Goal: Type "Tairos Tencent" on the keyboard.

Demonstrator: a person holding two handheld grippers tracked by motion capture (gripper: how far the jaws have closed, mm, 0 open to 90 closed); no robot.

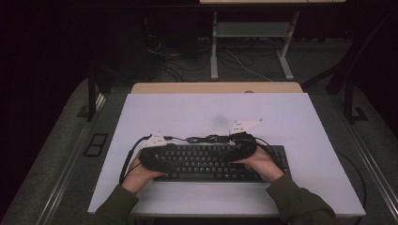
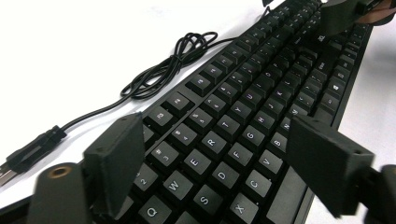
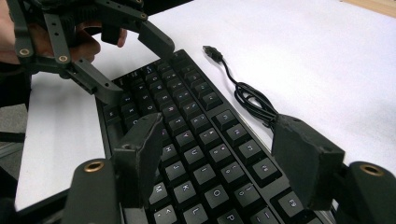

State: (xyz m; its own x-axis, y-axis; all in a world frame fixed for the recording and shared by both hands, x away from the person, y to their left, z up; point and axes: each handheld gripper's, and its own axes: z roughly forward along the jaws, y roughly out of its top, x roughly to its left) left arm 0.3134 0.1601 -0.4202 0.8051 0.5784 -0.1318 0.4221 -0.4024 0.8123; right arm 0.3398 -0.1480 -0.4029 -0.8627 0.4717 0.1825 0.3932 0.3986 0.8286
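One black keyboard point(image 1: 220, 161) lies near the front edge of the white tabletop point(image 1: 291, 117), a bit right of the middle. Its one cable point(image 1: 206, 138) lies in a loose bundle just behind it, and the plug point(image 3: 212, 52) rests flat on the tabletop, plugged into nothing.

There are two grippers, one in each hand. The left gripper point(image 1: 157, 157) hangs over the left end of the keyboard. Its fingers point(image 2: 116, 161) stand apart above the letter keys, one over the number row and one by the front edge, with nothing clamped between them. The right gripper point(image 1: 241, 147) hangs over the right end. Its fingers point(image 3: 140, 156) stand apart too, above the keys, holding nothing.

It looks like the person is about to grab the keyboard at both ends. To do that well, each gripper should come down so one finger goes past the back edge and one past the front edge. Both should close on the hard frame, not on the keys, so no key gets pushed or popped off. Both ends should go up together to keep the keyboard flat. Watch the loose cable, since it can drag or catch.
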